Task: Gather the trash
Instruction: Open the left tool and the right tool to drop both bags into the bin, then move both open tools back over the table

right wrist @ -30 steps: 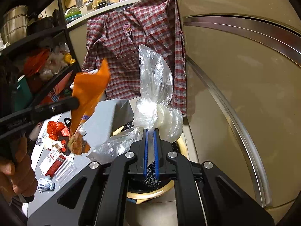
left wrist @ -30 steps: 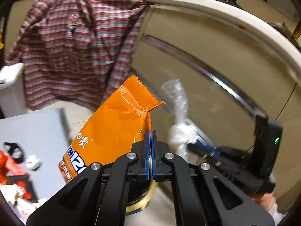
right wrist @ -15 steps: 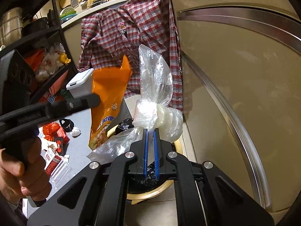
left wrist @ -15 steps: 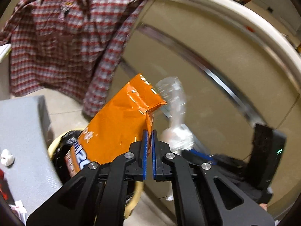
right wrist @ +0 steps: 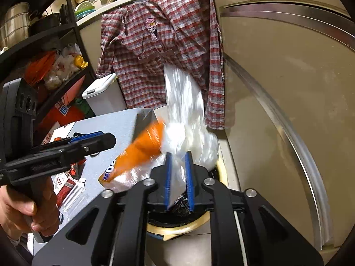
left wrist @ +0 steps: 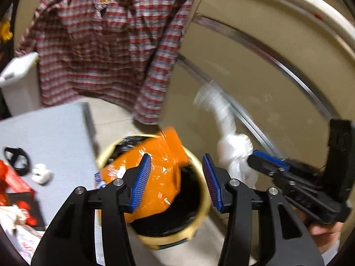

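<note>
Dropping toward the yellow-rimmed bin (left wrist: 200,212), the orange snack bag (left wrist: 155,177) hangs blurred over its black-lined mouth, free of the left gripper (left wrist: 176,180), whose jaws are opening with nothing pinched. The right gripper (right wrist: 179,179) is also opening; the clear plastic bag (right wrist: 188,133) sits between its pads above the bin, seemingly slipping loose. So two pieces look nearly binned. Left of the bin, red wrappers (left wrist: 13,181) and a white scrap (left wrist: 42,174) remain on the grey table (left wrist: 55,133).
</note>
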The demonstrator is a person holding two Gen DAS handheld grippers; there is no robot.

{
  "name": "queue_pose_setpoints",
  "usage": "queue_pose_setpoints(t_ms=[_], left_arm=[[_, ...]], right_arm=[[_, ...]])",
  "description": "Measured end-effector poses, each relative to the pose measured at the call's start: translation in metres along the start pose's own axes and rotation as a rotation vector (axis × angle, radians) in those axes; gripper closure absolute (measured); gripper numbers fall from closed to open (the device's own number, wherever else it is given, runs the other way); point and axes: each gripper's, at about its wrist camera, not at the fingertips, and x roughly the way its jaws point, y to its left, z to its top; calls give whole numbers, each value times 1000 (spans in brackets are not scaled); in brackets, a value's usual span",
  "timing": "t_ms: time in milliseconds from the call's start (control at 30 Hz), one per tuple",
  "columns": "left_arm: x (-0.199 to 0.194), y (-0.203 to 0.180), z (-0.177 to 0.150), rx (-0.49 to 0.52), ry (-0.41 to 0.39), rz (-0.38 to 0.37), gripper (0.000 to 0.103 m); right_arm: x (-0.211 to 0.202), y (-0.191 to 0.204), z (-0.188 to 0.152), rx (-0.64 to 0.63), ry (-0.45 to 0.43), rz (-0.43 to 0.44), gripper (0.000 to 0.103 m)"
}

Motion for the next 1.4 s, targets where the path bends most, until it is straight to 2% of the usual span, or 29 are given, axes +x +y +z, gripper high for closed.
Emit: queue_pose_setpoints(t_ms=[267, 467, 633, 833, 1033, 1267, 1400], left_arm=[[-15, 7, -1, -4, -30, 5, 56], [-30, 2, -5, 38, -44, 24, 56], [-53, -2, -14, 79, -64, 54, 56], [-87, -5, -26, 96, -113, 107, 56], [-124, 7, -36, 76, -160, 166, 56], [-182, 36, -51, 67, -210, 253, 56], [-212, 60, -63, 51, -231, 308, 58]], right_arm=[[1, 3, 1, -4, -6, 6, 77], [-2, 1, 1, 9, -20, 17, 77], [-10, 9, 0, -12, -46, 26, 70], [-23, 19, -2, -18, -77, 30, 62], [-37, 35, -4, -39, -98, 29, 60], [-60, 64, -9, -74, -138, 50, 60], [-65, 78, -23, -69, -134, 73, 60]])
